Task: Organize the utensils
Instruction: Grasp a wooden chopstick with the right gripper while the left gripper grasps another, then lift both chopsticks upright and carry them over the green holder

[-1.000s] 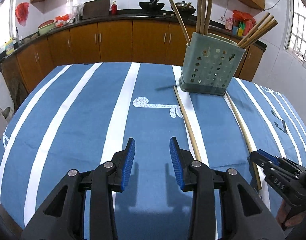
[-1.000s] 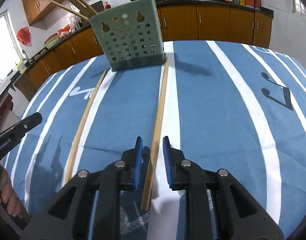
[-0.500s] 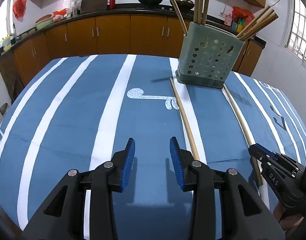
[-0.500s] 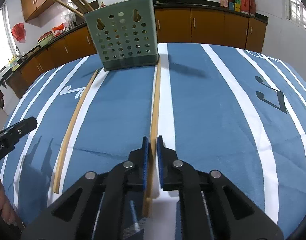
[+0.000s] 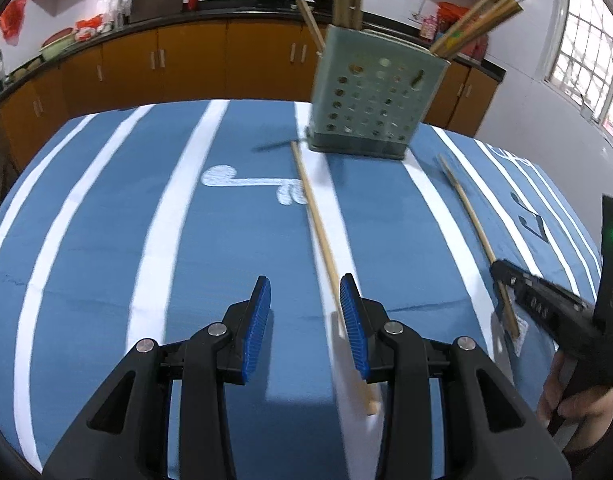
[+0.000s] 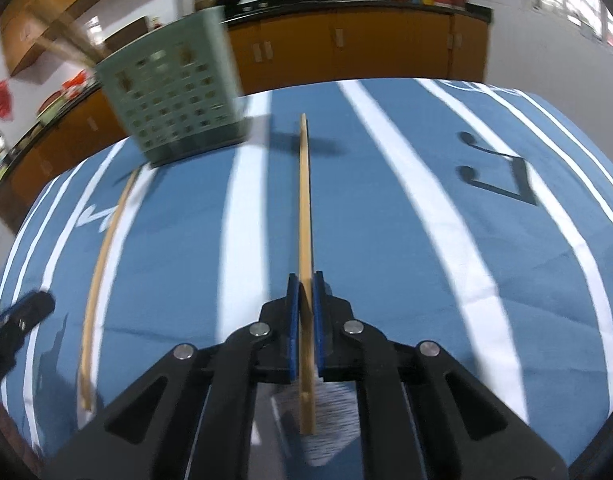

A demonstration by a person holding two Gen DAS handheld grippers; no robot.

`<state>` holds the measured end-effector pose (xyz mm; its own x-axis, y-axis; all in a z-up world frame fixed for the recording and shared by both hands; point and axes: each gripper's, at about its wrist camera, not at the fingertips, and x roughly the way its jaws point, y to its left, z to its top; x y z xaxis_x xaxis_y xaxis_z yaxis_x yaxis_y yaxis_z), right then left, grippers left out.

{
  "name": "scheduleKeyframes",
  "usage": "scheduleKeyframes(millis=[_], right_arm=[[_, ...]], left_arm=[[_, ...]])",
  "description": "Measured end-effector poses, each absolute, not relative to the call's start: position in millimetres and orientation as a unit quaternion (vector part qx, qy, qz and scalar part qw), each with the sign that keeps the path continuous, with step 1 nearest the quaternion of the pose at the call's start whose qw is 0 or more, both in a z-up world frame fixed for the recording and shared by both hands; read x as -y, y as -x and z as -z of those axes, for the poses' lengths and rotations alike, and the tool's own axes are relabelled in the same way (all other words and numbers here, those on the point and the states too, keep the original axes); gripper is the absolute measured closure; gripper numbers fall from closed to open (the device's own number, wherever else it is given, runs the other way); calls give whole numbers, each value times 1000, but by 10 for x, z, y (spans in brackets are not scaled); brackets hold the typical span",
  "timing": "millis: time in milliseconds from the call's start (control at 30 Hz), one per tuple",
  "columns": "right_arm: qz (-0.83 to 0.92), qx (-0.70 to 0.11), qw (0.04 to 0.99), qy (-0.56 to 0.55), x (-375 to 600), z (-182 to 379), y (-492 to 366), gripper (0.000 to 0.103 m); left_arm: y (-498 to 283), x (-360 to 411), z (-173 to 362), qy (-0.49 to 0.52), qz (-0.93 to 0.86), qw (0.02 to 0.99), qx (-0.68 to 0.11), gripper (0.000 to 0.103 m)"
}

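Right claw (image 6: 305, 280): closed on one chopstick (image 6: 305, 200), gripped near its near end, far tip raised off the table (image 6: 426, 280).
Left claw (image 5: 305, 312): partly open, nothing gripped; second chopstick (image 5: 314, 216) lies on the cloth just beside one pad.
Holder (image 5: 370, 104): green, perforated, upright at the far side, chopsticks already inside.
Step judged: carry to holder; upending required next.
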<state>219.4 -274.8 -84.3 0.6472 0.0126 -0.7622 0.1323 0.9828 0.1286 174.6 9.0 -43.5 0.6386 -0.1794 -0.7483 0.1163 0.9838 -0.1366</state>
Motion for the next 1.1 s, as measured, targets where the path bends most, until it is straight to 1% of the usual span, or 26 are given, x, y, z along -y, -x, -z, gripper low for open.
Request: scheduleKeyframes(millis=[167, 267, 433, 500, 733, 867, 1100], right_arm=[[44, -423, 899, -103, 2909, 853, -2222, 95], [43, -424, 899, -99, 2903, 857, -2228, 95], [42, -425, 899, -97, 2894, 855, -2211, 95], [38, -427, 899, -93, 2881, 852, -2219, 95], [21, -436, 896, -75, 2825, 837, -2313, 95], [16, -445, 893, -70, 2817, 824, -2402, 95], [16, -436, 899, -49, 2829, 832, -2564, 95]], left_arm=[[-1787, 64, 522, 29, 91, 897, -432, 66], [-1817, 144, 583, 22, 88, 892, -443, 73], [-1854, 237, 677, -2, 65, 891, -449, 91], [-1885, 232, 685, -8, 57, 892, -449, 95], [-2173, -144, 682, -1, 6, 892, -451, 96], [-2317, -403, 681, 19, -5, 893, -449, 96], [-2387, -513, 695, 27, 8, 897, -441, 95]])
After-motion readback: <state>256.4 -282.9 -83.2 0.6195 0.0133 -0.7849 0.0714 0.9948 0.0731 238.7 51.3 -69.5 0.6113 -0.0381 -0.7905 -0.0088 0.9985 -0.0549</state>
